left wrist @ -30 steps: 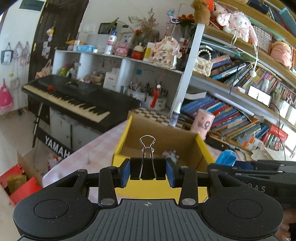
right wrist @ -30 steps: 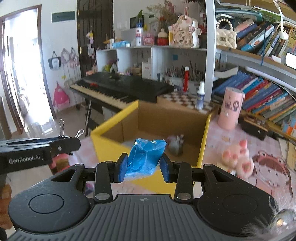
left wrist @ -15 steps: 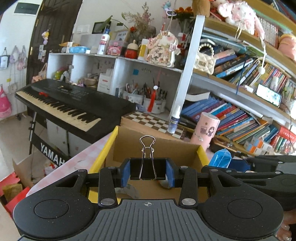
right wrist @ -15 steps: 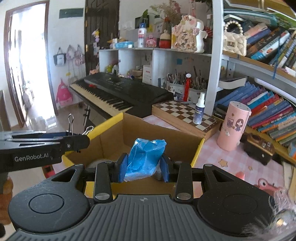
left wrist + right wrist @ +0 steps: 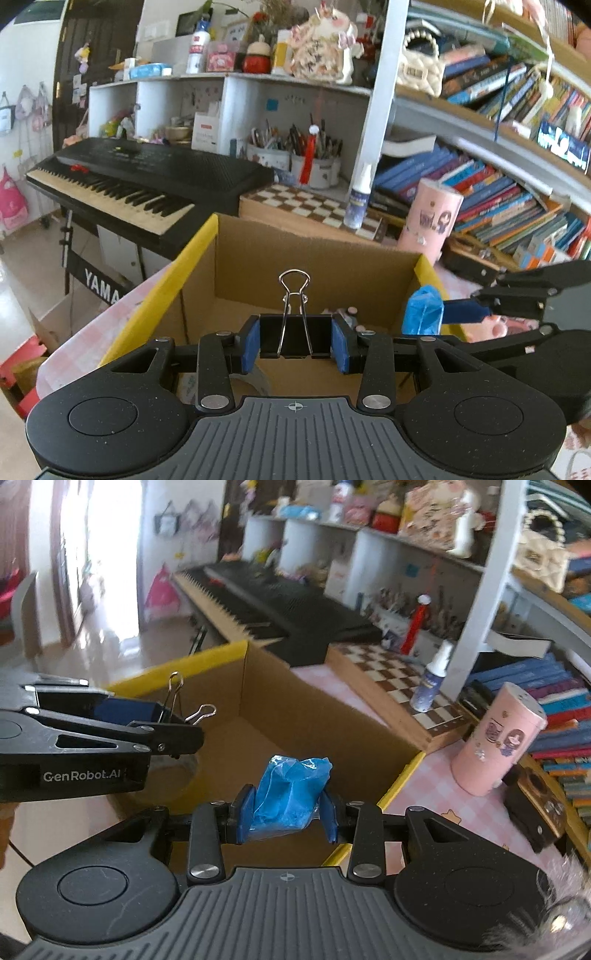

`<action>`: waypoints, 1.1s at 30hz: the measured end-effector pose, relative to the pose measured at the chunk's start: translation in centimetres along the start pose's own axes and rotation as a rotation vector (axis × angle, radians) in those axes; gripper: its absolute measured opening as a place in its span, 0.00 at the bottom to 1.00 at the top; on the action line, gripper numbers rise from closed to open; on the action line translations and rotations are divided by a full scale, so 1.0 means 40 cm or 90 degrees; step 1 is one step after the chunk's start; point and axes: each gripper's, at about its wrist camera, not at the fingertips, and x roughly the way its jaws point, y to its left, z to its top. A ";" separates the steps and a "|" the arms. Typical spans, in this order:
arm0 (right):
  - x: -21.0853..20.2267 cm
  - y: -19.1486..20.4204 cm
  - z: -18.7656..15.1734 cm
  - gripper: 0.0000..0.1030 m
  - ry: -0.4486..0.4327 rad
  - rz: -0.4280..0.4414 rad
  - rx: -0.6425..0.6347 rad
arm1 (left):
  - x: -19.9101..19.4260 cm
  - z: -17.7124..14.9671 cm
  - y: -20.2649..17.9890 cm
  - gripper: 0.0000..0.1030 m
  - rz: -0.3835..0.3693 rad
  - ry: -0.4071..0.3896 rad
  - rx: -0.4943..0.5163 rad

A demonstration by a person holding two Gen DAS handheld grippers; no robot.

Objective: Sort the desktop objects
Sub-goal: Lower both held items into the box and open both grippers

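Note:
My left gripper (image 5: 294,341) is shut on a black binder clip (image 5: 294,334) with silver wire handles, held above the open cardboard box (image 5: 314,258) with yellow flaps. It also shows in the right wrist view (image 5: 173,716). My right gripper (image 5: 284,812) is shut on a crumpled blue plastic packet (image 5: 290,794), over the box (image 5: 303,705) near its right flap. The packet shows in the left wrist view (image 5: 423,308) at the box's right wall. Small items lie on the box floor (image 5: 347,314).
A pink cylinder (image 5: 430,218), a spray bottle (image 5: 358,199) and a chessboard (image 5: 306,205) stand behind the box on the pink checked table. A black keyboard (image 5: 140,177) is to the left. Bookshelves (image 5: 498,192) fill the right.
Both grippers have moved forward over the box with their loads still held. The right gripper has swung left, so the box interior now lies under it.

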 end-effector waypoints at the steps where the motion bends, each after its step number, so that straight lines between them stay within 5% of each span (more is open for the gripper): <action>1: 0.012 -0.005 0.000 0.34 0.009 0.003 -0.005 | 0.007 -0.002 -0.005 0.38 0.006 0.005 0.006; 15: 0.123 -0.021 0.003 0.34 0.081 0.066 -0.076 | 0.081 -0.023 -0.028 0.38 0.035 0.062 0.043; 33: 0.158 0.018 -0.028 0.34 0.105 0.015 -0.267 | 0.113 -0.050 -0.055 0.38 0.048 0.090 0.100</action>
